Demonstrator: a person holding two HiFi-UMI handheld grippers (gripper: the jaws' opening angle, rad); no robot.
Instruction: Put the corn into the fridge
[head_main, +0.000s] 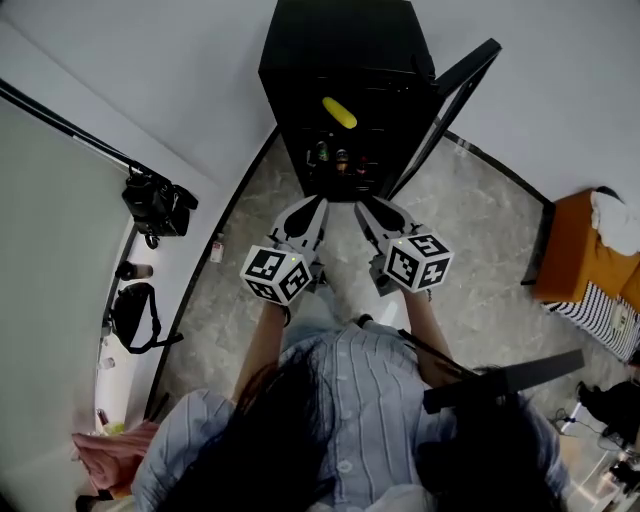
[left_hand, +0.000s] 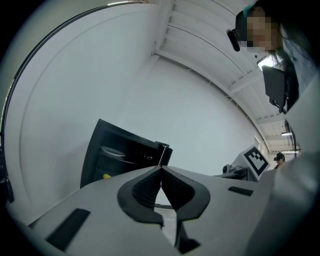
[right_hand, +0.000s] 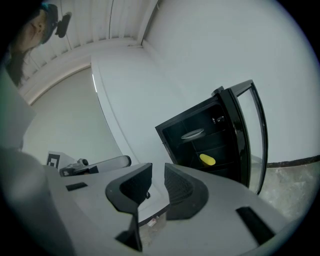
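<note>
Corn is lying on a shelf in the open fridge.
Left gripper jaws are touching, right gripper jaws are slightly parted; both are hovering empty over the stone floor.

The marbled floor carries a black fridge at the far middle. Corn lies on an upper shelf, with small bottles on a lower one. An orange seat stands on the floor at right.
</note>
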